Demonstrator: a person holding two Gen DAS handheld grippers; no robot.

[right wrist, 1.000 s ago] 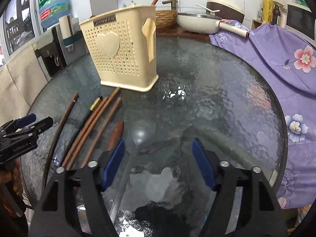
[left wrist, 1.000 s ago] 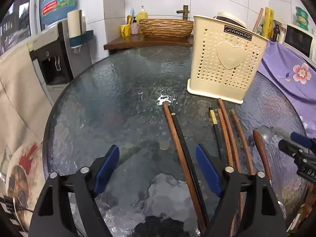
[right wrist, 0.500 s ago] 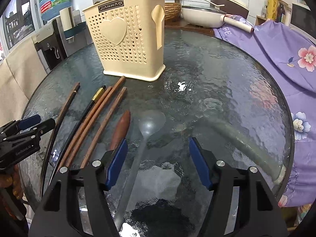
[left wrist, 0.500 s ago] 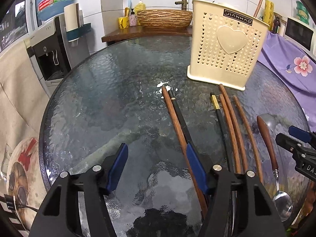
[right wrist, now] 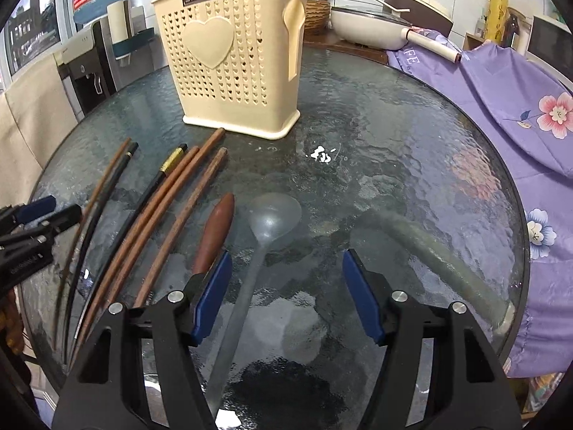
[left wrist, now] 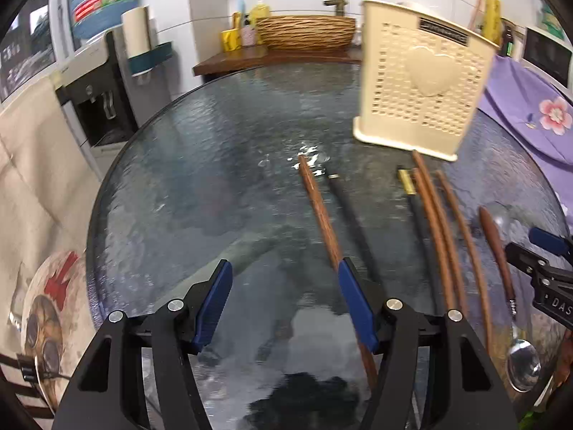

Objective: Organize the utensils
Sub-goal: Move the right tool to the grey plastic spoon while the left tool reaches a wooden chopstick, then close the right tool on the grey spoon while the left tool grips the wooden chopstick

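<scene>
A cream perforated utensil holder (left wrist: 417,86) (right wrist: 232,61) stands on the round glass table (left wrist: 215,165) (right wrist: 394,165). Several brown and black chopsticks (left wrist: 435,225) (right wrist: 157,211) lie in front of it. A wooden-handled metal spoon (left wrist: 496,251) (right wrist: 215,233) and a grey ladle (right wrist: 265,229) lie beside them. My left gripper (left wrist: 284,301) is open and empty, its right finger beside a brown chopstick (left wrist: 320,211). My right gripper (right wrist: 284,294) is open and empty, low over the ladle's handle.
A purple flowered cloth (right wrist: 501,107) covers the right side. A water dispenser (left wrist: 96,100) stands to the left. A woven basket (left wrist: 304,32) and a pan (right wrist: 372,25) sit on the counter behind the table.
Both grippers have moved back toward the table's near edge and risen a little. More of the ladle and spoon shows in the right wrist view. Both stay open.
</scene>
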